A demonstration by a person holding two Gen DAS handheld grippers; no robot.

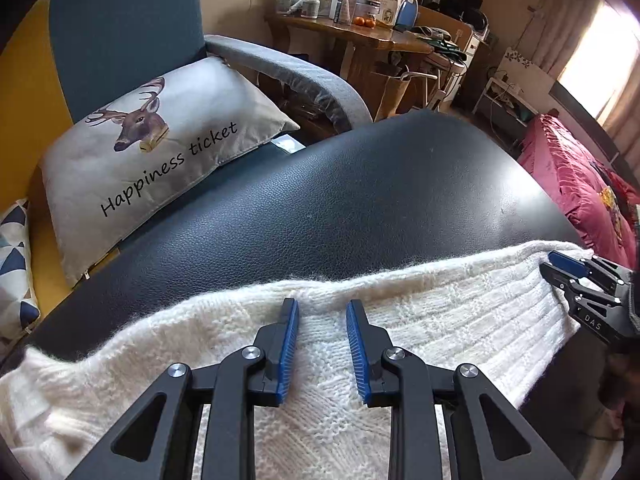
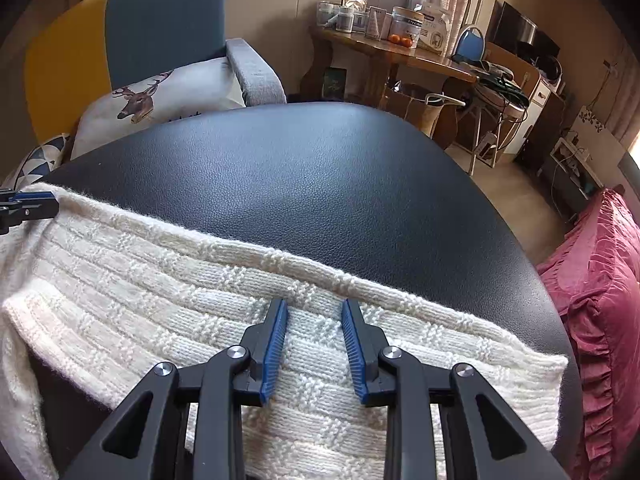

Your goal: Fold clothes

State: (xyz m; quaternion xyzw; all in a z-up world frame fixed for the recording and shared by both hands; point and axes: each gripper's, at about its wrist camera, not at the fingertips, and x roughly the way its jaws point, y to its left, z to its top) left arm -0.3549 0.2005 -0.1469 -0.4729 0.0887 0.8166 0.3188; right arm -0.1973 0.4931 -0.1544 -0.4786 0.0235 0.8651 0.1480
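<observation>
A white knitted sweater [image 1: 400,320] lies across the near side of a black leather table [image 1: 360,200], with a folded edge along its far side. My left gripper [image 1: 322,304] points down at the knit near that edge, jaws apart, with flat cloth showing in the gap and nothing pinched. My right gripper [image 2: 314,304] stands the same way over the sweater [image 2: 180,280], near its far edge. Each gripper shows in the other's view: the right gripper [image 1: 548,264] at the sweater's right end, the left gripper [image 2: 52,204] at its left corner.
Behind the table [image 2: 320,180] is a blue and yellow sofa [image 1: 120,32] with a deer-print cushion [image 1: 160,152]. A wooden desk [image 1: 360,36] crowded with jars stands at the back. A red quilted bed cover [image 2: 600,300] lies right of the table.
</observation>
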